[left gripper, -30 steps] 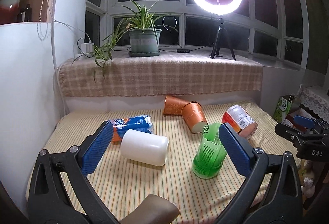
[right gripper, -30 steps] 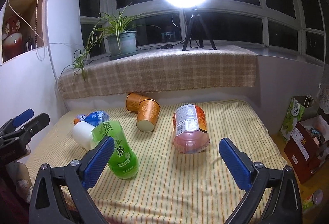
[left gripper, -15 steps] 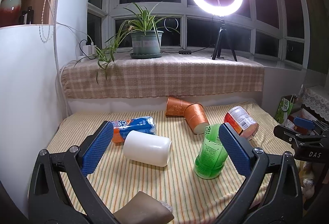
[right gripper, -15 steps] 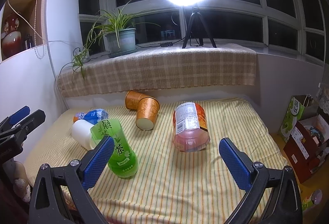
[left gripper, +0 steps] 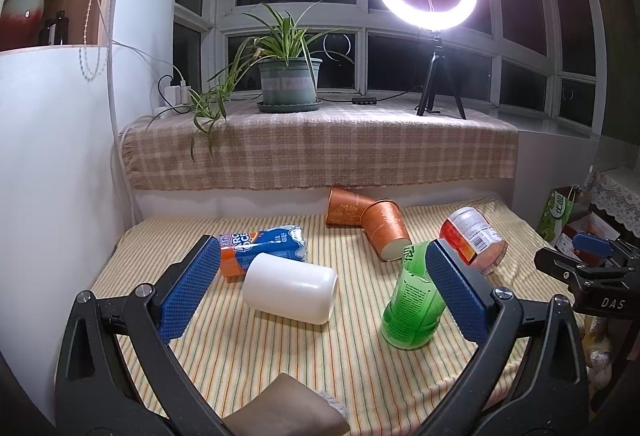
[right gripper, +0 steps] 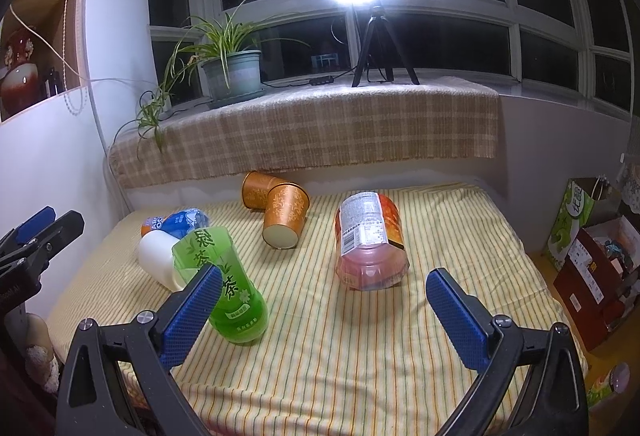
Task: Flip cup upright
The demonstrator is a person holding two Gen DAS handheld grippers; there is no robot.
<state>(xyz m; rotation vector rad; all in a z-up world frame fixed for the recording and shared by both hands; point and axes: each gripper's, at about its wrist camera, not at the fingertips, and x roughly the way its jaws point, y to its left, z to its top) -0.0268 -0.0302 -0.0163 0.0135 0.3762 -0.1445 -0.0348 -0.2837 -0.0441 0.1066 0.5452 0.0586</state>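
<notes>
Your left gripper (left gripper: 320,288) and right gripper (right gripper: 324,316) both hang with jaws wide apart, nothing between them, over the near edge of the striped bed (right gripper: 360,376). Over the last second little has changed: both views have drifted slightly, so the items sit a touch lower and nearer in frame, and no cup has moved. I read that as you settling an approach, with the flip not begun.

Nearest, by the near-left part of the bed, the green cup (right gripper: 224,288) leans mouth-up against the white cup (left gripper: 290,292), which lies on its side just ahead of your left gripper. Behind the white one lies the blue cup (left gripper: 260,244). Toward the right side, the red cup (right gripper: 370,240) lies with its base toward you, squarely ahead of your right gripper. At the far edge, two orange cups (right gripper: 280,208) lie touching.

The white cup looks the readiest target for your left; the red one for your right.
</notes>
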